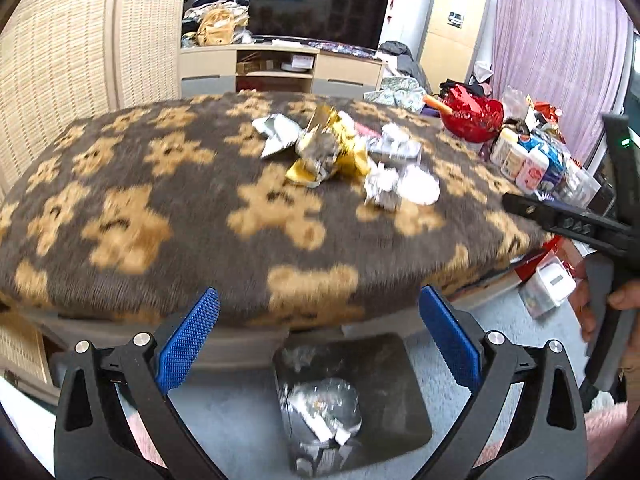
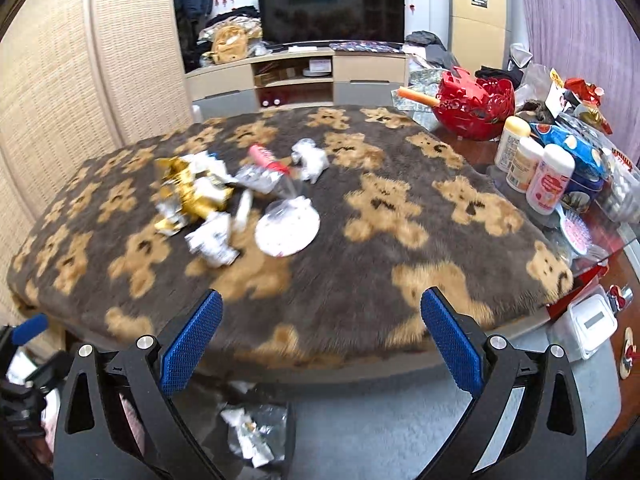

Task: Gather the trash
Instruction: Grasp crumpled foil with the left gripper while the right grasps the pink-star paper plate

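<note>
A pile of crumpled silver and gold wrappers (image 1: 340, 152) lies on the brown bear-pattern blanket (image 1: 160, 208) covering the table; it also shows in the right wrist view (image 2: 208, 200), with a round white lid (image 2: 287, 229) and a red wrapper (image 2: 266, 158). A dark bin (image 1: 400, 400) on the floor below the table's front edge holds silver wrappers (image 1: 324, 412); its contents show in the right wrist view (image 2: 256, 428). My left gripper (image 1: 318, 336) is open and empty above the bin. My right gripper (image 2: 320, 340) is open and empty at the table's front edge; it shows in the left wrist view (image 1: 560, 220).
A red bowl (image 2: 474, 104), white bottles (image 2: 536, 168) and snack packs crowd the table's right side. A white box (image 2: 588, 324) sits at the right corner. A TV (image 2: 332, 4) on a cabinet stands behind. Wicker screens stand on the left.
</note>
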Available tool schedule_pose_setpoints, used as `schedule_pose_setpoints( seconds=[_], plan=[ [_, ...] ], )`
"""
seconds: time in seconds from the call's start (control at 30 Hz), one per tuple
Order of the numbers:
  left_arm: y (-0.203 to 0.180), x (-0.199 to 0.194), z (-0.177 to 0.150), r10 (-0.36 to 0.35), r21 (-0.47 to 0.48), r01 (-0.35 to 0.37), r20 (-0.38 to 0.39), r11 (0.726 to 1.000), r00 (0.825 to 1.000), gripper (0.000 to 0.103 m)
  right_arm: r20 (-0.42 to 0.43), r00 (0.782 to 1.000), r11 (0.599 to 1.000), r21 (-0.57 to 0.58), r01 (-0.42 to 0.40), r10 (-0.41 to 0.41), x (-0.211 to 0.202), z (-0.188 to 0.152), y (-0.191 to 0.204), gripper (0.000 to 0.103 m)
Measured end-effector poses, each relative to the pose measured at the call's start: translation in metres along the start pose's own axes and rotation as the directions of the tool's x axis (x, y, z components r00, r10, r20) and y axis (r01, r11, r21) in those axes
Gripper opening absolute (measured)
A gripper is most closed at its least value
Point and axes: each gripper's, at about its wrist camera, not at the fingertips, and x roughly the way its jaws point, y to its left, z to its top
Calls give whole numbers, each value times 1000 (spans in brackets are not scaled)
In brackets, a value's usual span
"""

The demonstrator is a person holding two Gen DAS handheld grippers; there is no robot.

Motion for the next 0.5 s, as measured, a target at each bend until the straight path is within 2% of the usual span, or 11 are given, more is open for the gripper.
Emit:
schedule_pose_setpoints(
  seconds=[0.13,0.27,0.37,0.4,0.5],
  plan=[
    [-9,27,22,-6,12,6,-1,1000,1000,95,-24,999,999,30,-26,26,36,15,-5,100],
    [-20,61,40,-21,27,22,-20,999,1000,93,-31,999,999,9,-39,39,68,31,0,98],
    [-31,85,51,-29,55,30,-28,998,999,82,-56,993,994,37,-106,108,88,39,-1,86],
    [-34,91,55,-34,61,36,-30,998,999,81,-65,991,992,51,-114,117,94,41,-4,84],
    [-45,111,64,-53,82,56,-34,995,998,79,-67,991,990,83,-114,119,104,45,-10,84]
  ],
)
